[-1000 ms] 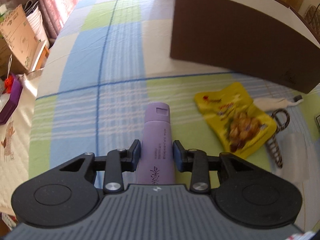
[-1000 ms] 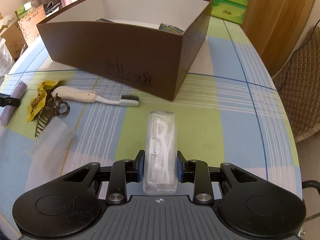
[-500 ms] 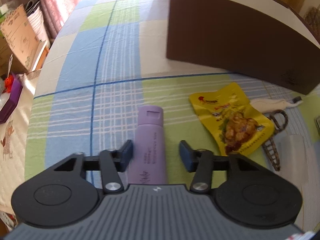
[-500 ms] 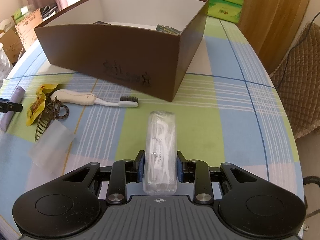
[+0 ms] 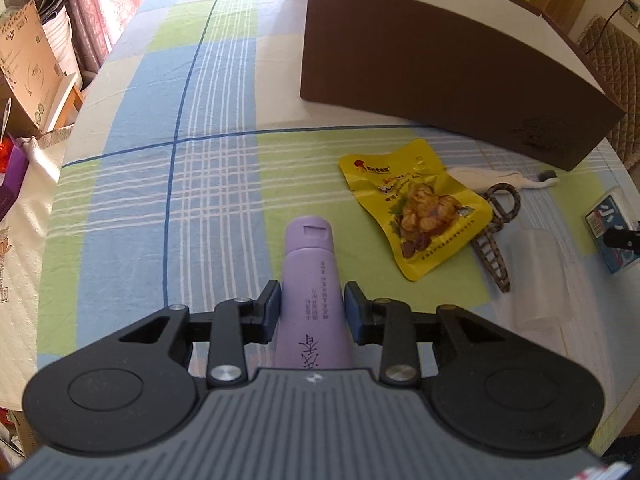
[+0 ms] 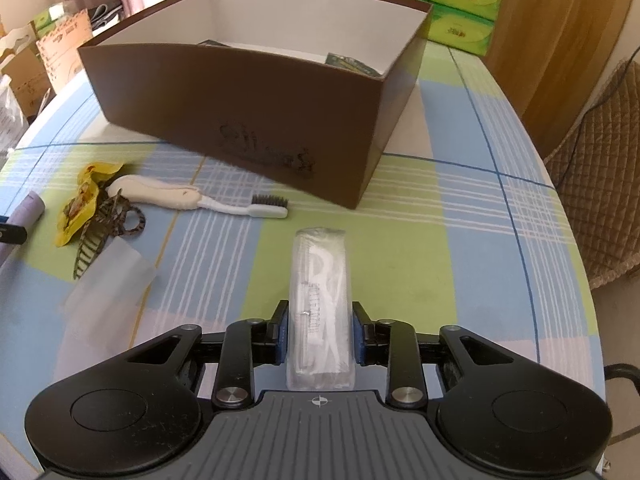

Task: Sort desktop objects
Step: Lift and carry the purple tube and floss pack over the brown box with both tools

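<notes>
Now the purple tube (image 5: 312, 292) is sitting between the pads of the left gripper (image 5: 311, 306), which are pressing its sides, near the front edge of the table (image 5: 160, 184). Meanwhile the right gripper (image 6: 320, 332) is clamping a clear packet (image 6: 320, 300). Further toward the middle, a yellow snack pouch (image 5: 416, 208), a hair claw (image 5: 494, 240) and a toothbrush (image 6: 200, 200) are lying before the brown box (image 6: 240, 108).

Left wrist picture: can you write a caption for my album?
Left tool gripping a purple tube near the brown box.
</notes>
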Demonstrator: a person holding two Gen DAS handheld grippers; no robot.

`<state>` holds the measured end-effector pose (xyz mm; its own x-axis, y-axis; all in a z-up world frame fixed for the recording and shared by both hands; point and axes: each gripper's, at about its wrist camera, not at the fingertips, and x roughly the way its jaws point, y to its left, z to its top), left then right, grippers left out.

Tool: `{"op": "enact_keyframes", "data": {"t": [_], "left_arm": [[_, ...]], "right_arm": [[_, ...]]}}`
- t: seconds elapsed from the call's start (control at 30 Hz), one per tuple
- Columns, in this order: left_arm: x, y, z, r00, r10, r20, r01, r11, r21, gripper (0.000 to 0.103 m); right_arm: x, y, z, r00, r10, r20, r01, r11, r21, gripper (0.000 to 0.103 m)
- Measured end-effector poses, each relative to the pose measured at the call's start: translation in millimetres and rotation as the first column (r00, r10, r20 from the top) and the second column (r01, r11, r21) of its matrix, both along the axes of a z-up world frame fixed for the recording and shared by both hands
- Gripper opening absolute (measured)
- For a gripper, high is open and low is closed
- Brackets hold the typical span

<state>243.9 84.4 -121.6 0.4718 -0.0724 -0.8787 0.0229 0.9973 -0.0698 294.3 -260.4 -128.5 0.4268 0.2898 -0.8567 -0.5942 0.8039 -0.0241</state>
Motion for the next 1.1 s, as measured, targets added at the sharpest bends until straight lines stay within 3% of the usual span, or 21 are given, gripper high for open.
{"op": "enact_keyframes", "data": {"t": [0.73, 1.1], "left_arm": [[-6, -12, 56, 0.990, -0.024, 0.137, 0.030, 0.999, -0.045, 0.029], [-1, -14, 76, 0.983, -0.025, 0.184, 0.046, 0.993, -0.111, 0.029]], "right_arm": [[-15, 5, 48, 0.999, 0.031, 0.043, -0.036, 0.992, 0.120, 0.027], [-18, 13, 67, 0.996, 0.055, 0.067, -0.065, 0.984, 0.163, 0.027]]}}
